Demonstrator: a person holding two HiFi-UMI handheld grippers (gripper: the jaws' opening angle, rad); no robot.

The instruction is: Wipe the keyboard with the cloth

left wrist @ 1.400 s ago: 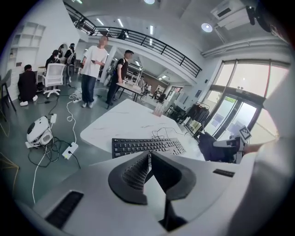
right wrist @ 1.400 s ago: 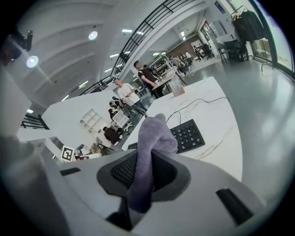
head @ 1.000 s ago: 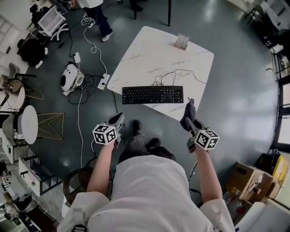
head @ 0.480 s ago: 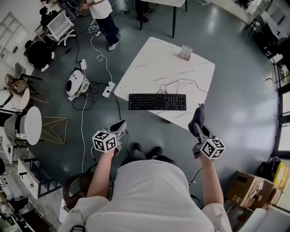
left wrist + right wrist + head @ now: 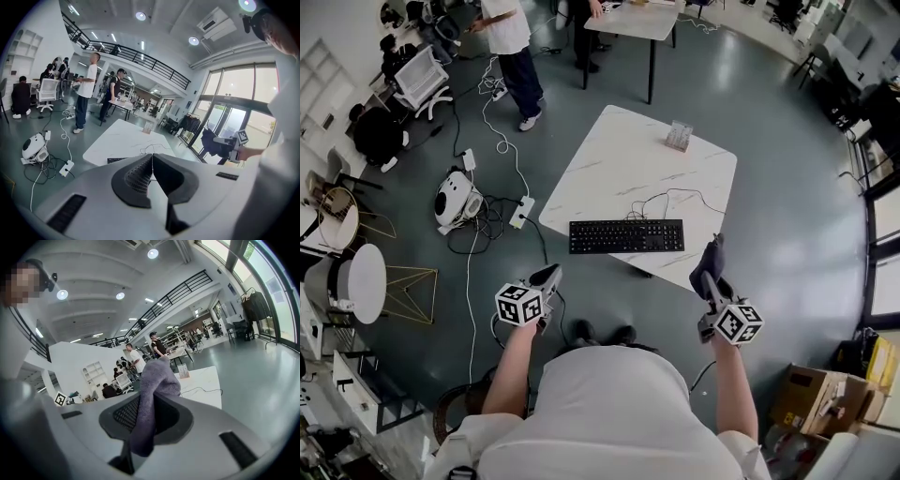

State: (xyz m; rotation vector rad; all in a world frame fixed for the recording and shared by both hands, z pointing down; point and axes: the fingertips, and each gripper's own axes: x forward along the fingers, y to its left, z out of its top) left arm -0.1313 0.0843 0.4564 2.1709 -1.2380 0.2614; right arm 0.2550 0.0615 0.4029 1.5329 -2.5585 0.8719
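A black keyboard (image 5: 626,235) lies near the front edge of a white marble-look table (image 5: 628,169), with its cable curling behind it. My right gripper (image 5: 710,279) is held in the air off the table's front right corner, shut on a grey-purple cloth (image 5: 712,255) that sticks up past its tips. The right gripper view shows the cloth (image 5: 157,380) pinched between the jaws. My left gripper (image 5: 549,275) hangs in front of the table's left corner, shut and empty. In the left gripper view its jaws (image 5: 152,155) meet, with the keyboard (image 5: 115,160) just beyond.
A small box (image 5: 678,137) stands at the table's far edge. On the floor to the left are a white device (image 5: 450,200), a power strip (image 5: 522,212) and cables. People (image 5: 511,37) stand by a further table (image 5: 642,19). Cardboard boxes (image 5: 811,408) sit at the lower right.
Both grippers have risen a little, the right one still shut on the cloth. The head view has tipped up, so the table and keyboard sit lower in the picture.
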